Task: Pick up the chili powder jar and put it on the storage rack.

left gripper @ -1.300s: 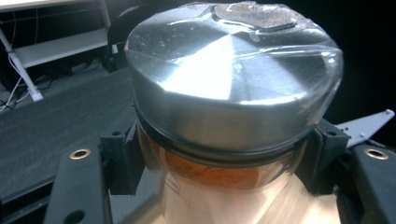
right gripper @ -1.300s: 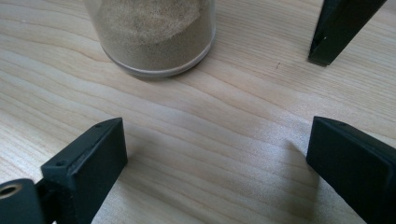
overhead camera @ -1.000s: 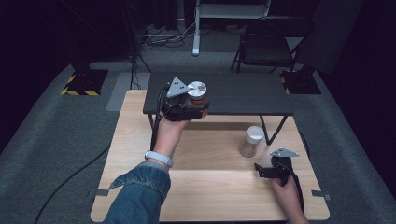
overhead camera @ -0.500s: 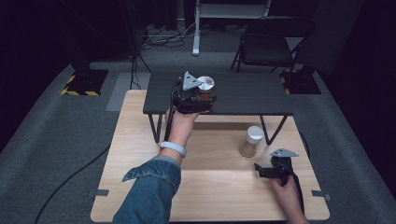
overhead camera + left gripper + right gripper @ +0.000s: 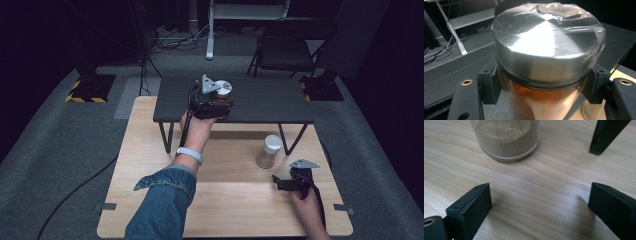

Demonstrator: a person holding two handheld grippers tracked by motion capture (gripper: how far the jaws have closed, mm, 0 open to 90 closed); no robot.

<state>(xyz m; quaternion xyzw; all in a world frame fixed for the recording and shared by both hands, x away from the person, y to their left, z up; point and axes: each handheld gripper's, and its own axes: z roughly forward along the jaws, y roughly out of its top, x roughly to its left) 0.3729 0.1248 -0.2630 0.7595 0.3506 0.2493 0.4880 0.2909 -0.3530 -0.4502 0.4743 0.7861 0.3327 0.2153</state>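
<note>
Left gripper view: my left tool (image 5: 541, 92) clamps a glass jar (image 5: 539, 100) of orange-red powder just under its silver lid (image 5: 544, 50), over the black shelf (image 5: 454, 72). My right tool (image 5: 539, 207) rests wide apart on the wooden desk (image 5: 536, 185); at its 12 o'clock stands a jar of sandy powder (image 5: 506, 137), near the shelf's leg (image 5: 606, 135).
</note>
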